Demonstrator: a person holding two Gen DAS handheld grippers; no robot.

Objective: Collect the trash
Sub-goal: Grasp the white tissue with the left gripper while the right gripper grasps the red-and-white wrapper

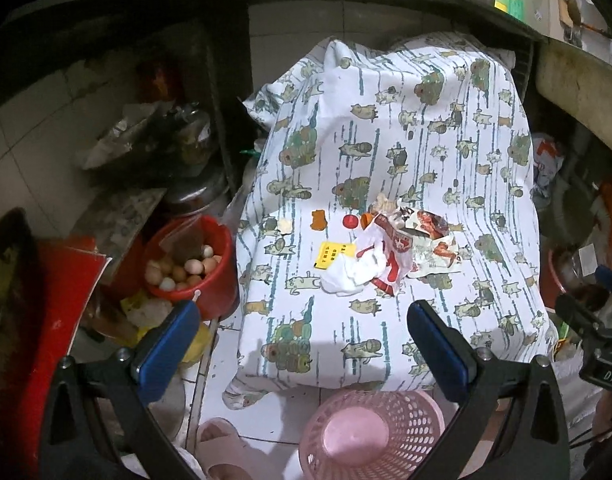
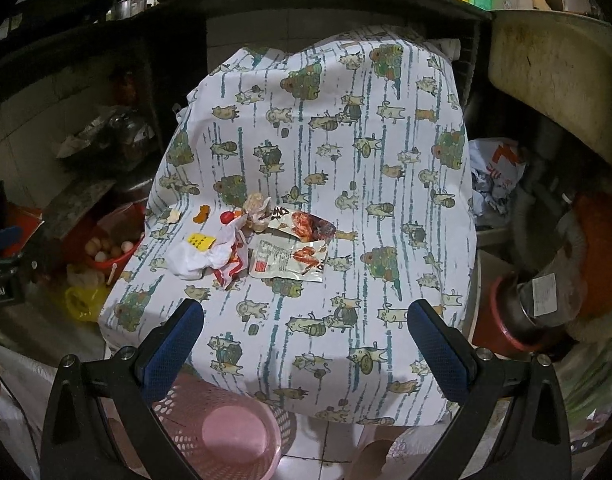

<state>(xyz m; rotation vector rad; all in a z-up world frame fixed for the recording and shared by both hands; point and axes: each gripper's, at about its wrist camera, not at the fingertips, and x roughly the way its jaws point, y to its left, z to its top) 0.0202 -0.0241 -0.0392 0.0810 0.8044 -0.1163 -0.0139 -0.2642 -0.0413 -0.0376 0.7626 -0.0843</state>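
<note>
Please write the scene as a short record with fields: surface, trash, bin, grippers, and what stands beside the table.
surface: table covered with a cat-print cloth
trash: crumpled white paper, snack wrapper, yellow slip, red cap, all lying together on the cloth
bin: pink basket on the floor at the near edge of the table, nothing visible inside
grippers: left gripper open, holding nothing; right gripper open, holding nothing; both above the near edge
beside: red bucket of eggs on the floor, left of the table
</note>
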